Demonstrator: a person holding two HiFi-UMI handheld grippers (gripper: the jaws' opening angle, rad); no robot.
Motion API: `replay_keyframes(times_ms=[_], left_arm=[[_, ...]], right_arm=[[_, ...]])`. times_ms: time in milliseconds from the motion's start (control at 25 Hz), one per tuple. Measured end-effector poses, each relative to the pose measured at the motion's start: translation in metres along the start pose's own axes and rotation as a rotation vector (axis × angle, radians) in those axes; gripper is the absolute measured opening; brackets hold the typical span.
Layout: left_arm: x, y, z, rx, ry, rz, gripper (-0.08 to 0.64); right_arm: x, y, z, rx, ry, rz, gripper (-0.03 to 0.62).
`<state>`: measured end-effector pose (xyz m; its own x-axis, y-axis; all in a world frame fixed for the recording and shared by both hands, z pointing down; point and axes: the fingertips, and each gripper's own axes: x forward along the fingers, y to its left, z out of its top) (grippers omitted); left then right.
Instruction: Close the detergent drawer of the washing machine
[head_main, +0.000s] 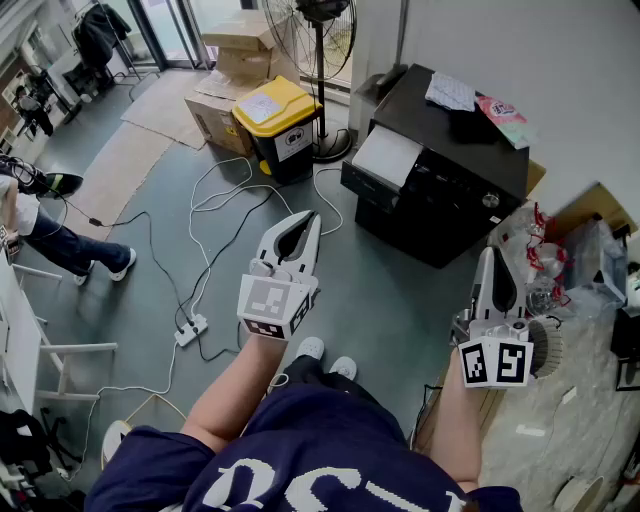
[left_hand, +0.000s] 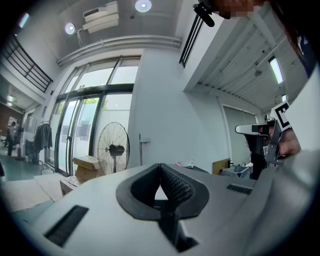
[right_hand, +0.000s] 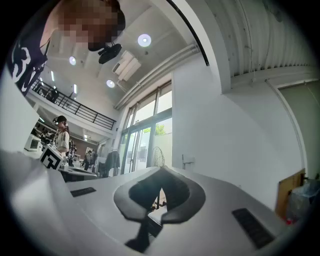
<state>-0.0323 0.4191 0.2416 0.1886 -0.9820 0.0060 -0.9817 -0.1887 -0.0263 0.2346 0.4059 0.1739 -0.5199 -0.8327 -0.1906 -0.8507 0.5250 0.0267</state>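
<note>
Beyond the closed left tongs (head_main: 306, 220), the bin label (head_main: 293, 143) is unreadable.

So the washing machine (head_main: 440, 140) is a boxy black unit in the upper right of the head view, sitting on the grey floor by the white wall, seen from above at an angle. Its detergent drawer (head_main: 388, 155) looks pulled out, a pale grey-white tray sticking out of the machine's left end toward the frame's middle, sitting pretty much level.
</note>
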Motion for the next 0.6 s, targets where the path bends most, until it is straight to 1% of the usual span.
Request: replay_keyframes(times_ms=[160,280,600], left_arm=[[0.005,-0.004,0.005,0.0,0.0,-0.002,0.02],[0.008,-0.006,0.005,-0.002,-0.002,0.004,0.02],[0.018,0.004,0.002,-0.007,-0.001,0.019,0.02]], right_arm=[[0.001,-0.004,0.008,-0.001,-0.014,0.002,0.012],[0.001,-0.007,0.01,0.03,-0.039,0.021,0.014],[0.015,-0.003,0.002,0.076,-0.036,0.043,0.015]])
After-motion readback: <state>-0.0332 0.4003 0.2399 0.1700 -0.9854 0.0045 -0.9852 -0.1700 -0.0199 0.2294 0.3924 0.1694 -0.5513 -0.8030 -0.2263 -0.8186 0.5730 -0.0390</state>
